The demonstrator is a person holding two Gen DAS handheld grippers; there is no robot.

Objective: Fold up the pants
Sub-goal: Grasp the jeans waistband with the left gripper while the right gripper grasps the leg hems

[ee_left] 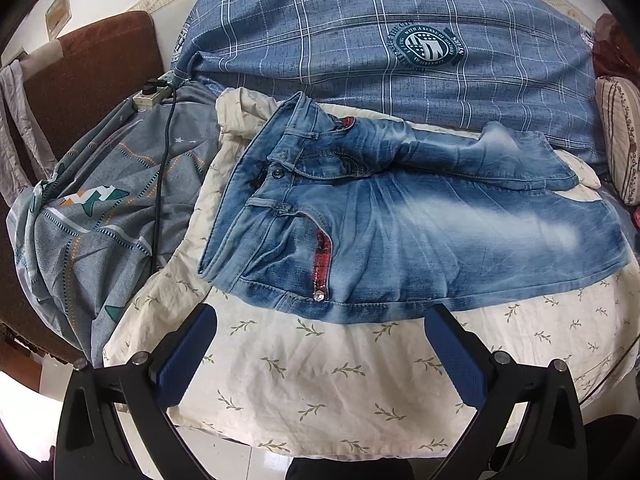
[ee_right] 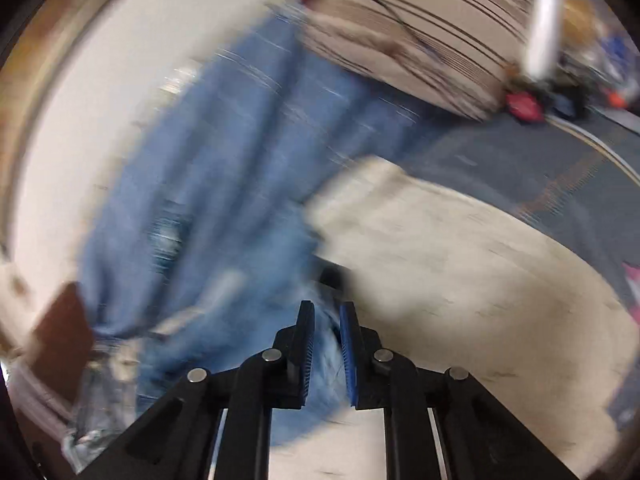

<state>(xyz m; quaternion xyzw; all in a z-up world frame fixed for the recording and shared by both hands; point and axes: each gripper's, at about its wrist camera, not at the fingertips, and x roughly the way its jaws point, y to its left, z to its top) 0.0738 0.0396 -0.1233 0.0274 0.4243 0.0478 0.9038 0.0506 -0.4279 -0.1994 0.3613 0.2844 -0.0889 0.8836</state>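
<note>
A bed [ee_left: 320,380] is covered with a cream leaf-print sheet, plaid quilt [ee_left: 400,40] at the far side. Stiff faded jeans [ee_left: 400,232] are laid mid-bed, one leg bunched up. The left gripper [ee_left: 320,344] is held wide open, empty. The right gripper [ee_right: 326,340] is nearly closed on denim, though blur hides how firmly. The leg should probably be pulled flat before creasing.

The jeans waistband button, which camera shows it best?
The left wrist view: the button sits sharp on the jeans, above the open left gripper. The right wrist view is motion-blurred; it shows only denim between the right gripper fingers, no button.
</note>
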